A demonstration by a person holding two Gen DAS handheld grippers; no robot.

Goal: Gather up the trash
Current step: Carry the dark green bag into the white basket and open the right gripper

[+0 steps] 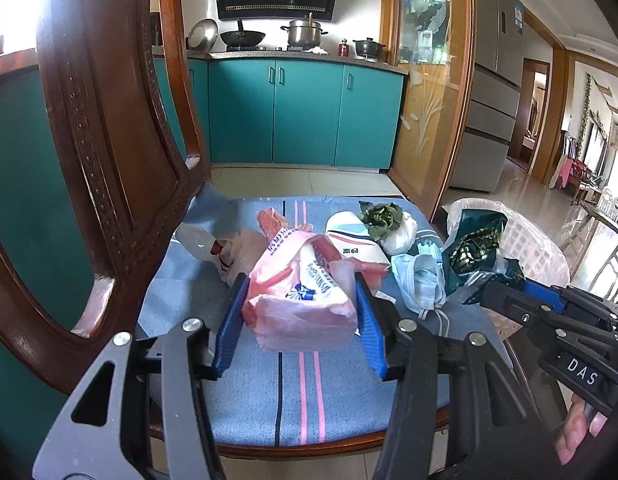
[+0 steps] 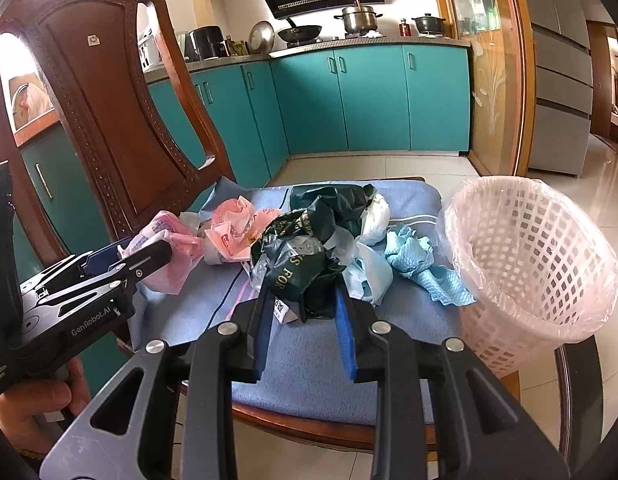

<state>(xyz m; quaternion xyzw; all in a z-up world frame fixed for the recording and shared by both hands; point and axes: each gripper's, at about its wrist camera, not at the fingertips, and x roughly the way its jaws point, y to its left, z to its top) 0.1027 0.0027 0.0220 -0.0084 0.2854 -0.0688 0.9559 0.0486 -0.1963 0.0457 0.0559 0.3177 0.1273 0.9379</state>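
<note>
Trash lies on a chair's blue striped cushion [image 1: 269,392]. My left gripper [image 1: 301,312] is shut on a pink and white plastic wrapper [image 1: 305,300], fingers on both its sides; this gripper also shows in the right wrist view [image 2: 145,256]. My right gripper [image 2: 305,300] is shut on a crumpled dark green bag [image 2: 301,256], held near the white lattice bin [image 2: 537,264]. In the left wrist view the green bag [image 1: 475,252] is at the bin's rim [image 1: 525,236]. A blue face mask [image 1: 419,280], a white wad with a green leaf [image 1: 389,224] and a pink bag [image 2: 237,232] lie on the cushion.
The carved wooden chair back [image 1: 105,140] rises at the left. A blue cloth [image 2: 425,264] lies beside the bin. Teal kitchen cabinets [image 1: 305,112], a stove with pots and a tiled floor are behind. A glass door [image 1: 429,92] stands to the right.
</note>
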